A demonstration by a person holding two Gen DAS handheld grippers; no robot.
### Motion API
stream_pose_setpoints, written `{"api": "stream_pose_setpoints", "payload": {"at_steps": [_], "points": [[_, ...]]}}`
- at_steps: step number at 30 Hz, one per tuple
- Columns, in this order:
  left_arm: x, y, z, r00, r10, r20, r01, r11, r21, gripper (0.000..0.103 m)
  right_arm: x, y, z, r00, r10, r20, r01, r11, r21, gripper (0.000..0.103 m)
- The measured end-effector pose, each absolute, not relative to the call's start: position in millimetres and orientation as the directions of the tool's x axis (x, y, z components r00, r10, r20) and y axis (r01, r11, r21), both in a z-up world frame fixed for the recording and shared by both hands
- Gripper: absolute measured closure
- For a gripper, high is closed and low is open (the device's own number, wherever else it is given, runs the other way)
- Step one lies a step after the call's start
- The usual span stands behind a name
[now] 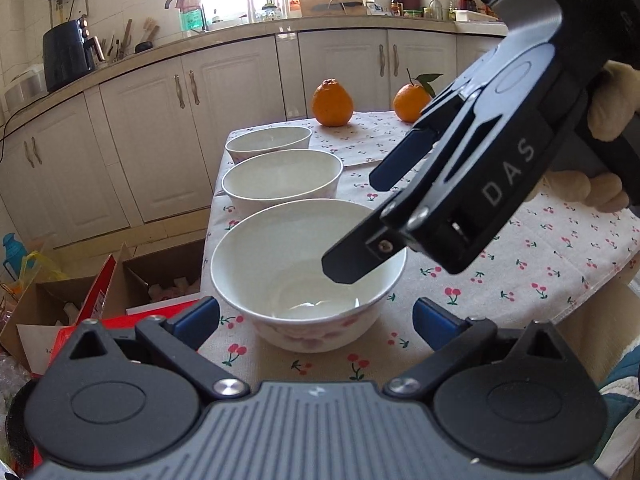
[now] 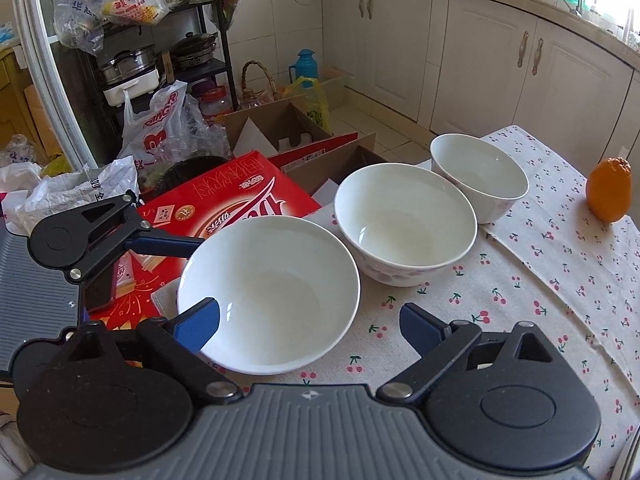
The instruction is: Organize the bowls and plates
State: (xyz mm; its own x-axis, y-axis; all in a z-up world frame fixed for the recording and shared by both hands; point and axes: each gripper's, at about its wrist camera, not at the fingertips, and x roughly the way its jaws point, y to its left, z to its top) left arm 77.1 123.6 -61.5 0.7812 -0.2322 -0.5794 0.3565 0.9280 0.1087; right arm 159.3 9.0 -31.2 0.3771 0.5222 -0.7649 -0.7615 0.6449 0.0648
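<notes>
Three white bowls stand in a row on the cherry-print tablecloth (image 1: 540,248). The near bowl (image 1: 308,276) (image 2: 268,292) lies between the open fingers of my left gripper (image 1: 316,320), which touch nothing. My right gripper (image 1: 356,228) (image 2: 310,326) comes in from the right, held by a gloved hand (image 1: 608,108). Its jaws are open around this bowl's rim, one fingertip (image 1: 344,268) over the inside and the other over the cloth. The pads do not press on it. Behind it stand the middle bowl (image 1: 282,178) (image 2: 404,224) and the far bowl (image 1: 268,144) (image 2: 478,176). The left gripper's blue finger (image 2: 168,245) reaches the near bowl's left rim.
Two oranges (image 1: 332,104) (image 1: 412,102) sit at the table's far end. The table's left edge runs close beside the bowls. Below it on the floor are a red carton (image 2: 236,200), open cardboard boxes (image 2: 280,128) and plastic bags. White cabinets (image 1: 160,112) line the wall behind.
</notes>
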Motion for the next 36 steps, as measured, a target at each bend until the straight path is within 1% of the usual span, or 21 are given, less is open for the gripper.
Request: {"api": "stream_pose_setpoints", "payload": {"at_steps": [2, 4, 6, 9, 11, 15, 27, 36], "points": [[77, 124, -62, 0.781, -0.237, -0.578, 0.363, 0.925, 0.111, 0.003, 163, 9, -32, 0.355, 0.532, -0.769, -0.763, 0.640, 0.091, 0.018], [78, 125, -62, 0.783, -0.239, -0.574, 0.363, 0.925, 0.109, 0.004, 166, 10, -35, 0.343, 0.531, -0.775, -0.762, 0.640, 0.101, 0.022], [79, 126, -62, 0.784, -0.241, -0.572, 0.362, 0.926, 0.106, 0.007, 169, 11, -37, 0.336, 0.527, -0.781, -0.762, 0.639, 0.103, 0.029], [82, 128, -64, 0.783, -0.234, -0.577, 0.355, 0.929, 0.104, 0.011, 174, 10, -41, 0.311, 0.536, -0.785, -0.761, 0.635, 0.132, 0.037], [83, 129, -64, 0.779, -0.236, -0.581, 0.356, 0.929, 0.100, 0.013, 176, 10, -43, 0.300, 0.540, -0.786, -0.760, 0.634, 0.145, 0.039], [83, 130, -64, 0.781, -0.240, -0.577, 0.356, 0.929, 0.096, 0.014, 178, 12, -43, 0.284, 0.552, -0.784, -0.765, 0.624, 0.163, 0.041], [84, 126, -58, 0.771, -0.242, -0.589, 0.363, 0.927, 0.096, 0.014, 177, 9, -38, 0.280, 0.558, -0.781, -0.768, 0.618, 0.167, 0.040], [88, 108, -47, 0.766, -0.287, -0.575, 0.415, 0.904, 0.100, 0.014, 172, -18, -28, 0.321, 0.552, -0.770, -0.749, 0.645, 0.150, 0.039]]}}
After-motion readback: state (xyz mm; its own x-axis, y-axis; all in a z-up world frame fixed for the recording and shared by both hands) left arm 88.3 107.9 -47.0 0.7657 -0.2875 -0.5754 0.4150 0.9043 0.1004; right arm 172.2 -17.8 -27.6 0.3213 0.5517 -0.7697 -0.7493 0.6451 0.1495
